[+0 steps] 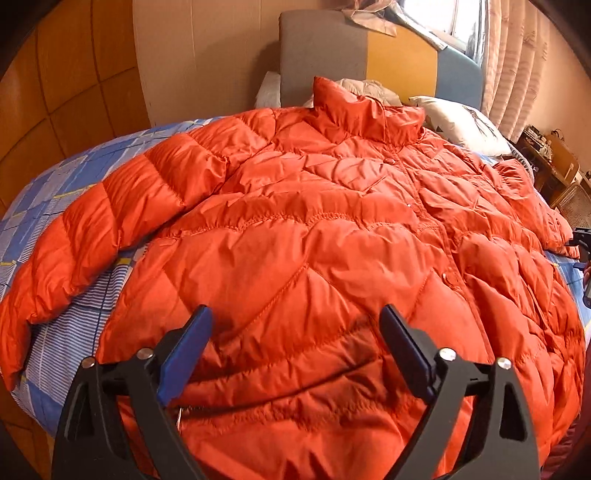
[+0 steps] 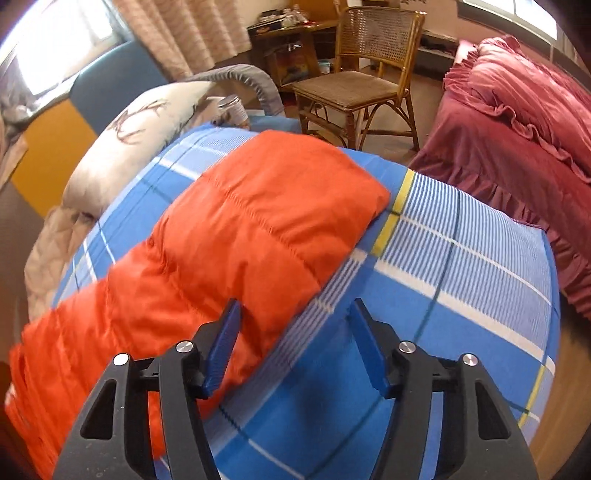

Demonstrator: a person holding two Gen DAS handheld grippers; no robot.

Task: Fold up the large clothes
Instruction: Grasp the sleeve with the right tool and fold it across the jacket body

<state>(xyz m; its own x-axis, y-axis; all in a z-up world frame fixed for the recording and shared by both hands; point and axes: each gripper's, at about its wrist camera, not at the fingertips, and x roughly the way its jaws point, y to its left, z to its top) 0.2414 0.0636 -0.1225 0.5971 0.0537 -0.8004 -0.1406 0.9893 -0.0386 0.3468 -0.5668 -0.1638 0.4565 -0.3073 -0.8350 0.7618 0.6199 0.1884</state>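
A large orange quilted puffer jacket (image 1: 314, 236) lies spread front-up on a bed, collar at the far end, one sleeve (image 1: 96, 236) stretched out to the left. My left gripper (image 1: 295, 314) is open and empty, hovering over the jacket's lower front near the hem. In the right wrist view the jacket's other sleeve (image 2: 236, 236) lies across the blue plaid sheet (image 2: 461, 266). My right gripper (image 2: 293, 308) is open and empty, just above the sheet beside the sleeve's near edge, its left finger (image 2: 221, 347) over the sleeve.
Pillows (image 1: 458, 122) and a padded headboard (image 1: 325, 48) are at the bed's far end. A rattan chair (image 2: 365, 77), a cluttered desk (image 2: 288, 29) and a second bed with a red cover (image 2: 517, 122) stand beyond the bed's right edge. A jar (image 2: 234, 109) sits by the pillow.
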